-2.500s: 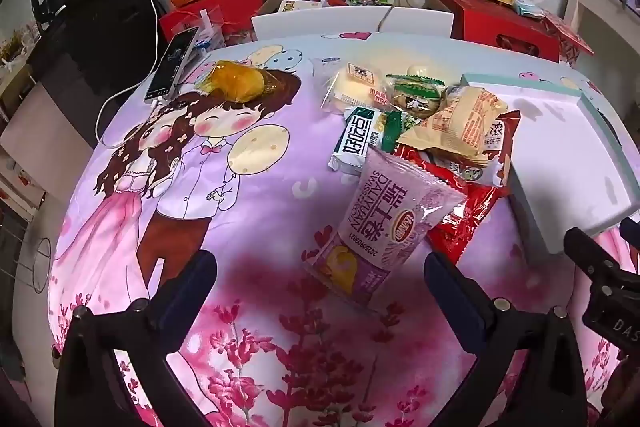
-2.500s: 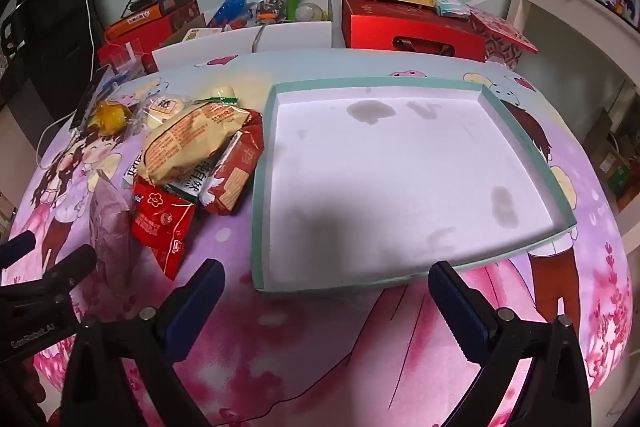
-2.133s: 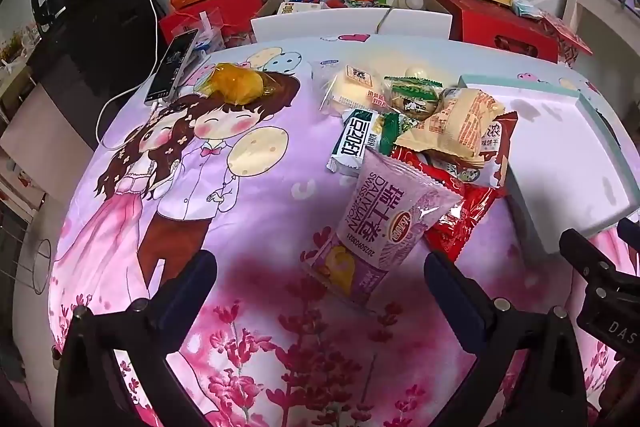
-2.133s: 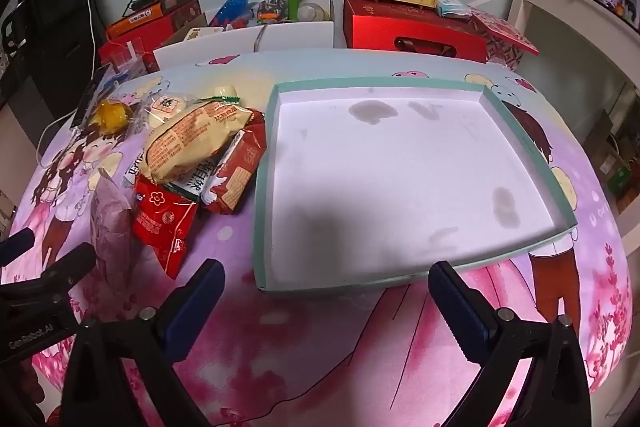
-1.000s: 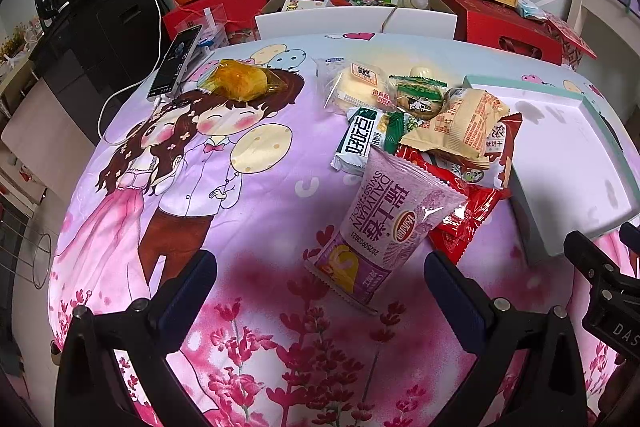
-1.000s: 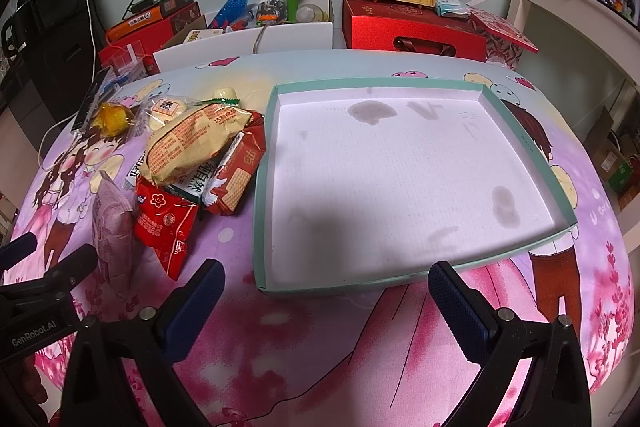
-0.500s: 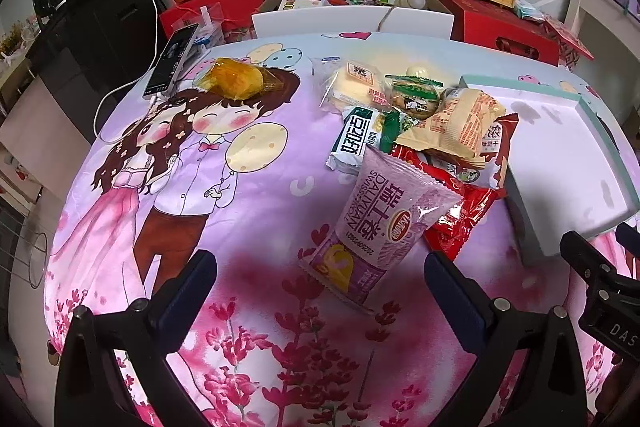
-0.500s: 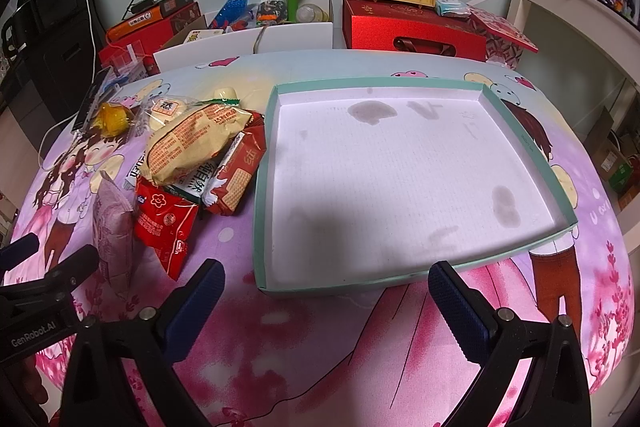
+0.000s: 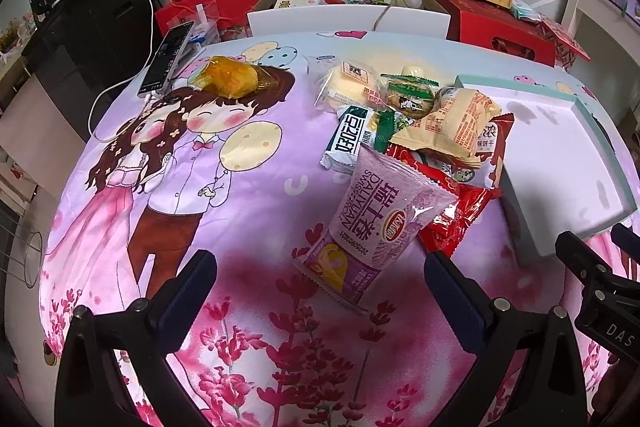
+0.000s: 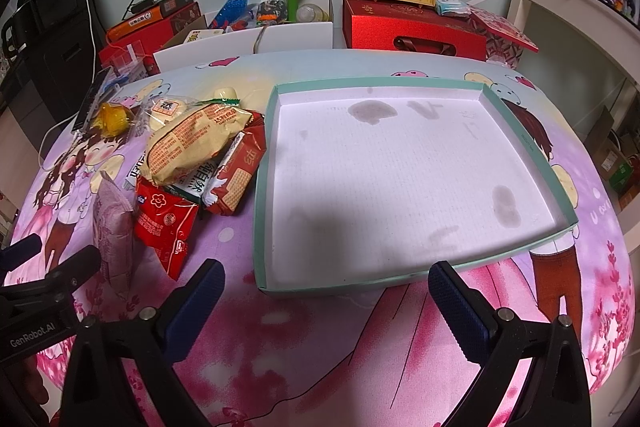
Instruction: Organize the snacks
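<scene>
While both grippers are hovering low over the table, neither is holding anything — jaws spread wide.

Left gripper (image 9: 320, 275) is sitting just behind the purple snack pack (image 9: 376, 223), which is lying straight ahead between its fingers, not touching them. Beyond that pack the snack pile (image 9: 436, 131) is sitting ahead and slightly right, with the red packet (image 9: 456, 219) overlapping the purple pack's right edge. The yellow cake (image 9: 230, 81) is lying apart, far ahead-left. Right gripper (image 10: 326, 291) is facing the teal-rimmed tray (image 10: 520, 147) directly ahead — tray's near edge is lying just past its fingertips, inside bare. The pile is lying to this gripper's left, touching the tray's left wall.
</scene>
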Demonstrator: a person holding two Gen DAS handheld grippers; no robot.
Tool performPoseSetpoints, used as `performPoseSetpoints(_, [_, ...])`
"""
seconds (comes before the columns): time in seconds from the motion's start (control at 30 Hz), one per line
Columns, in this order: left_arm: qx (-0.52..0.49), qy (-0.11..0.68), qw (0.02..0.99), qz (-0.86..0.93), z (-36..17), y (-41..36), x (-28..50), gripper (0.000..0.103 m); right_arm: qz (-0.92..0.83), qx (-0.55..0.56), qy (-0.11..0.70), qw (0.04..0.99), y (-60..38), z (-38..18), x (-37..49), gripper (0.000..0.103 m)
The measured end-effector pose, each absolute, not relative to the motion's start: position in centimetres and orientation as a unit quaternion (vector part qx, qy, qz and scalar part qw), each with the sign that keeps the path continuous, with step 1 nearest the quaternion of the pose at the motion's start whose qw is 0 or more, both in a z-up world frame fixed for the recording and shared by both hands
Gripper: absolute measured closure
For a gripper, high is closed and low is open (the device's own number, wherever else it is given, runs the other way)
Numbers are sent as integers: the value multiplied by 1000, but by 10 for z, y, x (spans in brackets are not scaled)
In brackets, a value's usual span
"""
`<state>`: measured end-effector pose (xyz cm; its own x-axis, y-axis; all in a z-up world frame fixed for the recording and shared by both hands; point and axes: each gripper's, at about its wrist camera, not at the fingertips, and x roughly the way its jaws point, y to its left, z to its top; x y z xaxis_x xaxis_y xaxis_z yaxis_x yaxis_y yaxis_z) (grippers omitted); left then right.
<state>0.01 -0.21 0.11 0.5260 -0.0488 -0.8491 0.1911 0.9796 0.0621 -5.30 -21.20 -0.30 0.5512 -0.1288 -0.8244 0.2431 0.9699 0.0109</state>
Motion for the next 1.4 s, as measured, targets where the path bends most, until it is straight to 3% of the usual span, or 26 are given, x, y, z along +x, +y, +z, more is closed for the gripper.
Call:
performPoseSetpoints(1.1, [72,489,863,-109,-10,-19,25,1,-83,93,442,888,-213,9,-21,0])
performPoseSetpoints(1.17, [72,492,860,-115,-13,-21,27,17,-69,98,446,887,-209,7,-15,0])
performPoseSetpoints(1.4, [57,504,850,-144,-20,-23,31,34,-36,86,449,889,-192,6,-4,0])
